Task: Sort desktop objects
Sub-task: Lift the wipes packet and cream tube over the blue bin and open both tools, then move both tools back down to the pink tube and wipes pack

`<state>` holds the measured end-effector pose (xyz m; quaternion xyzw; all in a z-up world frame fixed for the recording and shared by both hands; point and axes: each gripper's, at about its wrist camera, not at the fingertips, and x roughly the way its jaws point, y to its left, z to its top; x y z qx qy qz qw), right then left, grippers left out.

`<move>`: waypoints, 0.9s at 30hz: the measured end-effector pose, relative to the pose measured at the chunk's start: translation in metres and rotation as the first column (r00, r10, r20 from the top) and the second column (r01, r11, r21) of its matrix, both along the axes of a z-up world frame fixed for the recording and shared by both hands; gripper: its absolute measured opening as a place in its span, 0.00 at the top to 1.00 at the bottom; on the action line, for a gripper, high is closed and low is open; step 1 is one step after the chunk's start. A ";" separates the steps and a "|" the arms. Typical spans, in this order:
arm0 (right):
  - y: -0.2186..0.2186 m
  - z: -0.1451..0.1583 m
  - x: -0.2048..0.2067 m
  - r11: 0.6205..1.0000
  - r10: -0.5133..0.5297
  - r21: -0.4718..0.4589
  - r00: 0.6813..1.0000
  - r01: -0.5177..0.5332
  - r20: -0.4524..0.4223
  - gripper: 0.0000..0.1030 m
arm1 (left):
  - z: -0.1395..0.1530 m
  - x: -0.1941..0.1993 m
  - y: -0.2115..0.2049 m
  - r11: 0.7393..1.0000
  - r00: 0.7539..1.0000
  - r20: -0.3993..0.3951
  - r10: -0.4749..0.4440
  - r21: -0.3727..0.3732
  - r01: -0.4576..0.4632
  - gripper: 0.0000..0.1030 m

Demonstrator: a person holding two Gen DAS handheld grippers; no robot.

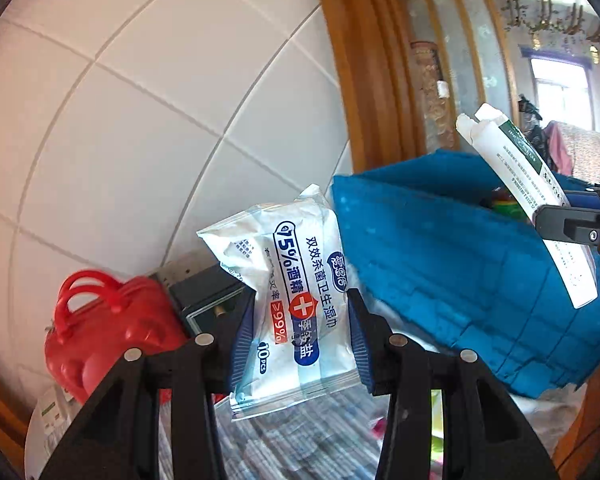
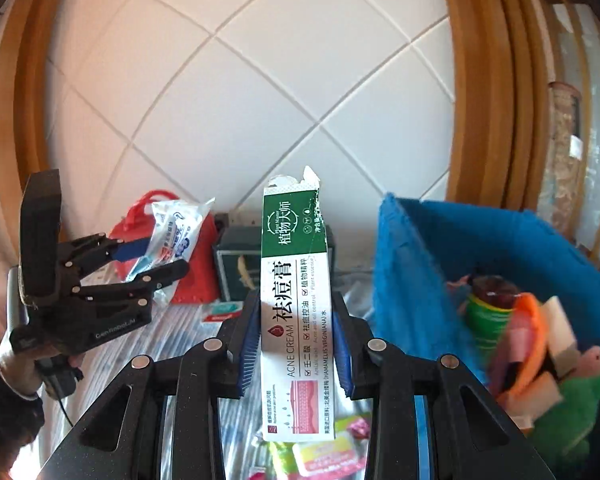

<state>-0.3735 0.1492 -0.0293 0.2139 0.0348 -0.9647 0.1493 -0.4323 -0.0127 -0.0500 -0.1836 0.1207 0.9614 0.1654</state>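
Observation:
My left gripper (image 1: 298,344) is shut on a white and blue pack of alcohol wipes (image 1: 296,304), held upright above the table. In the right wrist view that same left gripper (image 2: 156,260) and the wipes pack (image 2: 176,240) appear at the left, in a person's hand. My right gripper (image 2: 296,352) is shut on a tall green and white acne cream box (image 2: 296,304), its torn top pointing up. The box (image 1: 539,200) also shows at the right of the left wrist view, over the blue felt bin (image 1: 459,264). The right gripper's fingers (image 1: 571,228) clamp it there.
The blue felt bin (image 2: 411,280) at the right holds a green bottle (image 2: 487,316), a green plush toy (image 2: 571,408) and several other items. A red handled container (image 1: 100,328) and a dark box (image 1: 204,292) stand by the tiled wall. Small packets (image 2: 327,452) lie on the striped tabletop.

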 end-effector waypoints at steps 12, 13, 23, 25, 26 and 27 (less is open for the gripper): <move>0.195 0.056 0.014 0.949 -0.308 -0.083 0.950 0.303 -0.052 0.69 | 0.066 0.019 0.192 0.959 0.959 -0.043 -0.278 0.040 0.280 0.58; 0.209 0.055 0.010 0.945 -0.319 -0.089 0.947 0.315 -0.045 0.69 | 0.068 0.017 0.205 0.958 0.958 -0.043 -0.282 0.039 0.284 0.57; 0.296 0.066 0.013 0.903 -0.417 -0.149 0.906 0.403 -0.074 0.17 | 0.096 0.015 0.277 0.968 0.964 -0.117 -0.238 0.054 0.246 0.01; 0.301 0.065 0.016 0.907 -0.402 -0.165 0.913 0.387 -0.068 0.17 | 0.096 0.013 0.278 0.971 0.968 -0.106 -0.227 0.054 0.233 0.01; 0.304 0.064 0.017 0.910 -0.391 -0.180 0.918 0.374 -0.065 0.17 | 0.095 0.013 0.276 0.974 0.971 -0.106 -0.214 0.057 0.221 0.01; 0.307 0.063 0.017 0.912 -0.379 -0.194 0.923 0.362 -0.062 0.17 | 0.095 0.011 0.273 0.976 0.974 -0.109 -0.200 0.063 0.207 0.01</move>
